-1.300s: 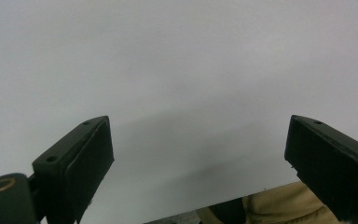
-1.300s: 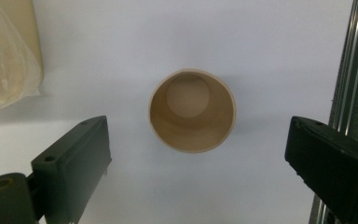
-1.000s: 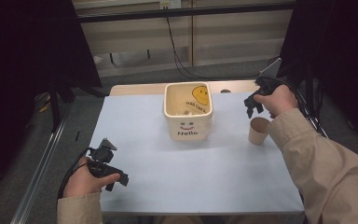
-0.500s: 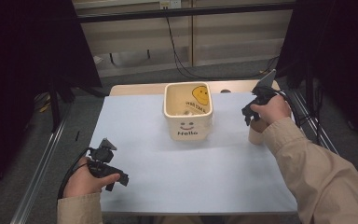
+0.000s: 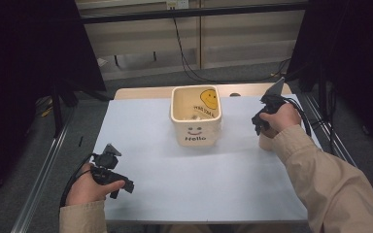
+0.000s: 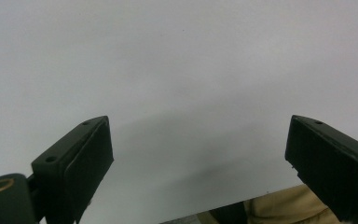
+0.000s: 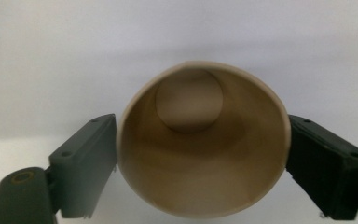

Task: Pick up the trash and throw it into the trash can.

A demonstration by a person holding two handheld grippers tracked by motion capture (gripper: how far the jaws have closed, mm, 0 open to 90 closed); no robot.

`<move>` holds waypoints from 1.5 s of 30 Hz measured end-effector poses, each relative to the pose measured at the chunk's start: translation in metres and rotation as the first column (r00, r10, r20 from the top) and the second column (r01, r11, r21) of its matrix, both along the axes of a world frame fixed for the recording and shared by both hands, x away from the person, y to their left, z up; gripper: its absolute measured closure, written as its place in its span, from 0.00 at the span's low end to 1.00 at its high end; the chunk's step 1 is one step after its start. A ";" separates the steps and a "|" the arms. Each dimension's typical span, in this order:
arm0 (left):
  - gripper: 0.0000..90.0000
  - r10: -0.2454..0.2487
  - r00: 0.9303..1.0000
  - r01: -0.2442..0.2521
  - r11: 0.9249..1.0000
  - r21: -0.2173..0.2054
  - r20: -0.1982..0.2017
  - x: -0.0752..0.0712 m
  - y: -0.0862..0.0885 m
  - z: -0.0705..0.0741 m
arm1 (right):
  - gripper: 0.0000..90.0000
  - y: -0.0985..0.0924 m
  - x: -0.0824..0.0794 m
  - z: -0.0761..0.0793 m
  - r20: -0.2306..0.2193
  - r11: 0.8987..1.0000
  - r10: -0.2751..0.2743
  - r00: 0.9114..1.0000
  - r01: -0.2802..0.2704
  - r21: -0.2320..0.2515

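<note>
Tan paper cup (image 7: 203,140) stands upright on the pale grey counter (image 5: 213,179), at about three o'clock from the cream square ceramic pot (image 5: 196,116) with a smiley face and the word "Hello" on its front. In the high view the cup (image 5: 266,141) is mostly hidden under the person's right hand (image 5: 281,118). The right gripper (image 7: 203,154) looks down into the cup's open mouth, its black fingers (image 7: 86,163) standing at nine and three o'clock of the rim, touching or just beside the cup wall; whether they press it I cannot tell. The left gripper (image 5: 108,170) rests near the counter's seven o'clock corner, well apart from the pot, held in the left hand (image 5: 85,187). Its fingers (image 6: 79,163) are spread wide with nothing between them, bare counter beyond.
</note>
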State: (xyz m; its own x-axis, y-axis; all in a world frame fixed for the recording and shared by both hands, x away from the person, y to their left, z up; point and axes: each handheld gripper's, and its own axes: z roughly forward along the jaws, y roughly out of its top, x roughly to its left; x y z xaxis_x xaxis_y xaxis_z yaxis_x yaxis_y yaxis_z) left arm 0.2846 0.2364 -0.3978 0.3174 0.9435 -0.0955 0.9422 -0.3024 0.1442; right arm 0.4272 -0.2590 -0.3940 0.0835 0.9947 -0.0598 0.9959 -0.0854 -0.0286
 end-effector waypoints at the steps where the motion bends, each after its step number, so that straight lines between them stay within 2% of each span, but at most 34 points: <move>1: 0.08 -0.002 1.000 0.002 1.000 -0.001 -0.001 0.000 0.000 0.000 | 0.18 -0.001 0.000 0.000 -0.004 1.000 -0.002 1.000 0.002 0.001; 7: 0.08 0.000 1.000 0.000 1.000 -0.003 -0.004 0.000 0.001 0.001 | 0.21 -0.004 0.000 0.002 -0.013 1.000 -0.008 1.000 0.008 -0.001; 8: 0.08 0.000 1.000 0.000 1.000 -0.003 0.003 0.000 0.001 0.001 | 0.21 -0.004 0.000 0.003 -0.004 1.000 -0.022 1.000 0.022 -0.001; 13: 0.08 -0.003 1.000 0.003 1.000 -0.005 0.005 0.000 0.000 0.001 | 0.22 -0.007 -0.002 0.012 0.000 0.999 -0.035 0.999 0.035 0.011; 14: 0.08 -0.005 1.000 0.005 1.000 -0.005 0.004 0.000 0.000 0.001 | 0.22 -0.008 -0.003 0.018 0.009 1.000 -0.022 1.000 0.022 0.008; 15: 0.08 -0.006 1.000 0.006 1.000 -0.004 0.007 0.000 0.000 0.001 | 0.22 -0.008 -0.003 0.018 0.009 1.000 -0.022 1.000 0.022 0.008; 16: 0.08 -0.007 1.000 0.007 1.000 -0.002 0.008 0.000 -0.001 0.001 | 0.22 -0.008 -0.003 0.023 0.006 1.000 -0.021 1.000 0.021 0.008; 17: 0.08 0.002 1.000 -0.002 1.000 -0.005 0.012 0.000 -0.001 0.001 | 0.22 -0.008 -0.004 0.030 0.023 0.999 -0.033 0.999 0.032 0.019; 18: 0.08 -0.006 1.000 0.006 1.000 -0.003 0.009 0.000 -0.001 0.001 | 0.22 -0.008 -0.004 0.030 0.023 0.999 -0.033 0.999 0.032 0.019; 21: 0.08 -0.005 1.000 0.005 1.000 -0.005 0.017 0.000 -0.001 0.001 | 0.22 -0.009 -0.004 0.045 0.039 1.000 -0.021 0.999 0.021 0.016; 23: 0.08 -0.019 1.000 0.019 1.000 -0.001 0.008 0.000 -0.001 0.001 | 0.22 -0.008 -0.004 0.060 0.044 1.000 -0.017 0.999 0.017 0.015; 25: 0.08 -0.024 1.000 0.024 1.000 -0.002 0.003 0.001 -0.001 0.002 | 0.22 -0.008 -0.004 0.065 0.048 1.000 -0.014 0.999 0.013 0.019; 30: 0.08 -0.005 1.000 0.005 1.000 -0.011 0.016 0.000 -0.002 0.001 | 0.22 -0.003 -0.002 0.092 0.061 1.000 0.005 0.998 -0.005 0.003; 32: 0.08 -0.012 1.000 0.012 1.000 -0.010 -0.001 0.000 -0.001 0.003 | 0.22 0.000 -0.001 0.101 0.073 1.000 0.010 0.997 -0.010 0.003; 34: 0.08 -0.012 1.000 0.012 1.000 -0.009 0.001 0.000 0.000 0.002 | 0.22 0.003 0.000 0.110 0.076 1.000 0.025 0.997 -0.024 -0.006; 35: 0.08 -0.012 1.000 0.012 1.000 -0.009 0.001 0.000 0.000 0.002 | 0.22 0.005 0.001 0.115 0.077 1.000 0.015 0.997 -0.014 -0.004; 37: 0.08 -0.012 1.000 0.012 1.000 -0.010 -0.004 0.000 0.001 0.002 | 0.22 0.007 0.003 0.123 0.076 0.999 0.038 0.996 -0.036 -0.021; 45: 0.08 -0.014 1.000 0.014 1.000 -0.016 0.008 0.000 0.002 0.003 | 0.22 0.016 0.009 0.152 0.091 0.998 0.049 0.995 -0.046 -0.036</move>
State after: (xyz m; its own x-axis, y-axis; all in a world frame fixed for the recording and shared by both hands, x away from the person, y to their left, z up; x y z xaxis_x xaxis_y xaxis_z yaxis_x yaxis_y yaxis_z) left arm 0.2845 0.2389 -0.3948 0.3313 0.9373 -0.1082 0.9367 -0.3129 0.1569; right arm 0.4363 -0.2425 -0.2424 0.0430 0.9953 -0.0873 0.9972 -0.0373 0.0651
